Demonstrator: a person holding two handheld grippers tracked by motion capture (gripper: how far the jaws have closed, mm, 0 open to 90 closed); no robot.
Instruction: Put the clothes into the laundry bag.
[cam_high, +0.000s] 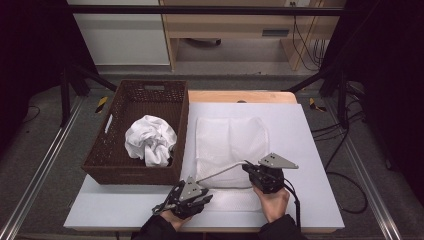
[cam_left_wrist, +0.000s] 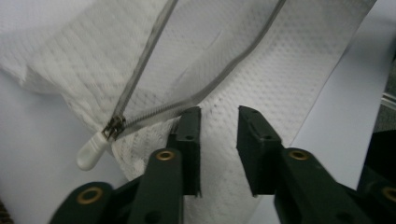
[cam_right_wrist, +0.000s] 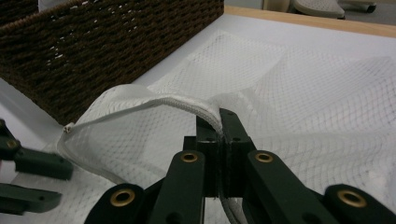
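Nearest the table (cam_high: 310, 150) edge, saw the left gripper (cam_left_wrist: 219, 116) with jaws spread and nothing pinched, poised over the near corner of the bag (cam_high: 230, 140). Found the white pull (cam_left_wrist: 91, 151) just beside its left jaw, at the closed end of the zip (cam_left_wrist: 210, 84), whose two rows ran apart from there, so the mouth already stood unzipped.

A little farther in, saw the right gripper (cam_right_wrist: 219, 116) with pads pressed together on the upper lip (cam_right_wrist: 140, 100), lifting it in an arch clear of the lower layer.

Judged the step as holding the mouth open, ready for loading. Called next for the free left gripper either to take the lower lip and widen the gap, or to swing over for the laundry. Needed the right pinch kept firm and high meanwhile, lest the mesh sag shut.

Looked thin, limp and see-through, that bag: white net with a dimpled weave, a grey zip and a corded edge. Lay flat mid-table, seemingly empty, touching or nearly touching the basket (cam_high: 135, 175) on its left.

Beyond and leftward, found the dark woven basket holding a crumpled white cloth (cam_high: 150, 140), probably the load to go in.
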